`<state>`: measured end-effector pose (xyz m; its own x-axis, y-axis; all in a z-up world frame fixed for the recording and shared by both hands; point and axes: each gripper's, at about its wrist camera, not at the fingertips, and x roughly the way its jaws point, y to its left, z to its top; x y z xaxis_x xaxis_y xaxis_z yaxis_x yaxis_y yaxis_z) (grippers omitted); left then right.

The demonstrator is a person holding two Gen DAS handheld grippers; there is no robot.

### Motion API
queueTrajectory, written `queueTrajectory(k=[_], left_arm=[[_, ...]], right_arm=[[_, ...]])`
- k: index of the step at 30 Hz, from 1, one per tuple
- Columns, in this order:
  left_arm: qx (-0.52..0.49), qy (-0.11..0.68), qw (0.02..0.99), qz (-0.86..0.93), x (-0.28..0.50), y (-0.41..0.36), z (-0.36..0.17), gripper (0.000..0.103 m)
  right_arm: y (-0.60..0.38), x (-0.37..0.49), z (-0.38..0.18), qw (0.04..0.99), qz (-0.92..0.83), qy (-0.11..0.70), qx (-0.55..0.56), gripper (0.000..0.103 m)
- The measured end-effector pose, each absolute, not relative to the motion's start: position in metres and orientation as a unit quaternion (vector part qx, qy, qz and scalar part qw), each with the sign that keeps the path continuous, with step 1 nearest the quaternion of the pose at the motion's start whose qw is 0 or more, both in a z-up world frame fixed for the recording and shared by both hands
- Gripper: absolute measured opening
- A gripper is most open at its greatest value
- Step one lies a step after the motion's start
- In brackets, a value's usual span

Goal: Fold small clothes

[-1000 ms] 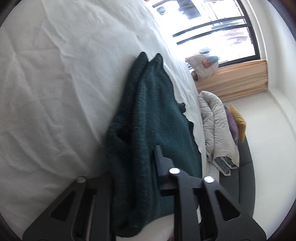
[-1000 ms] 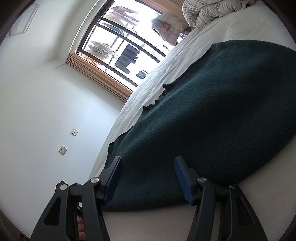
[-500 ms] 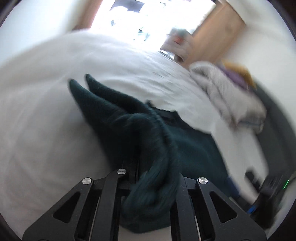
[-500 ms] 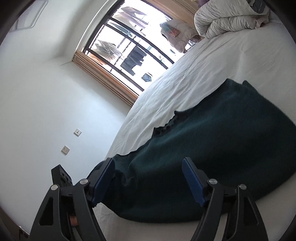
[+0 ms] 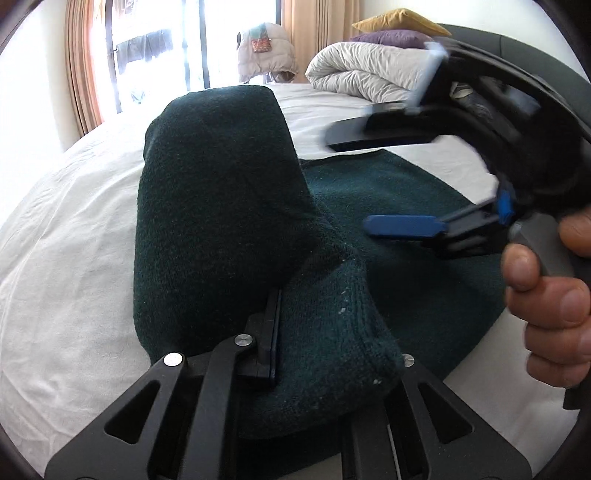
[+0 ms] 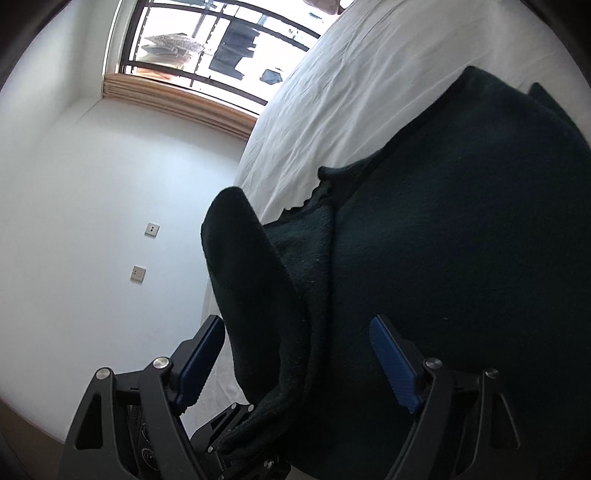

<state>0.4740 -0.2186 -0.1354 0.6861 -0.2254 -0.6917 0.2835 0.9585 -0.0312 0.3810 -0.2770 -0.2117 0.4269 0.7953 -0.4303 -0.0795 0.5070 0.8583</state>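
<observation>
On the bed (image 5: 74,229), the sweater's sleeve (image 5: 218,192) stands upright toward the window (image 5: 155,51).

The right hand-held gripper (image 6: 295,362) hangs spread wide above the dark green garment (image 6: 461,258).

Setting: a home bedroom. Before me, a bed with a white sheet (image 5: 74,229) fills the centre of the left wrist view. Upper right: a rolled white duvet (image 5: 354,79), a purple pillow (image 5: 388,37) and a mustard pillow (image 5: 399,18) against a dark headboard (image 5: 517,51). Upper left: a tall window (image 5: 159,55) with tan curtains (image 5: 83,74) and laundry hanging outside. Right wrist view, left half: white wall with two switch plates (image 6: 151,229).
</observation>
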Motion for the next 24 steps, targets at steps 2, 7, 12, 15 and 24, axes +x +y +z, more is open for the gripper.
queueTrajectory(k=[2, 7, 12, 15, 24], left_arm=[[0.014, 0.362, 0.92, -0.147, 0.468, -0.206, -0.134, 0.008], [-0.01, 0.353, 0.923, -0.153, 0.471, -0.198, -0.134, 0.008], [-0.012, 0.352, 0.923, -0.153, 0.465, -0.191, -0.135, 0.008], [0.03, 0.344, 0.927, -0.146, 0.453, -0.204, -0.13, 0.008], [0.132, 0.315, 0.921, -0.185, 0.438, -0.273, -0.114, 0.008]], right_arm=[[-0.265, 0.389, -0.209, 0.738, 0.306, 0.458, 0.389, 0.078], [-0.236, 0.409, -0.211, 0.715, 0.337, 0.487, 0.371, 0.071], [-0.224, 0.42, -0.206, 0.738, 0.328, 0.483, 0.338, 0.029], [-0.226, 0.417, -0.193, 0.771, 0.306, 0.478, 0.288, 0.013], [-0.285, 0.398, -0.159, 0.824, 0.259, 0.453, 0.221, 0.011]])
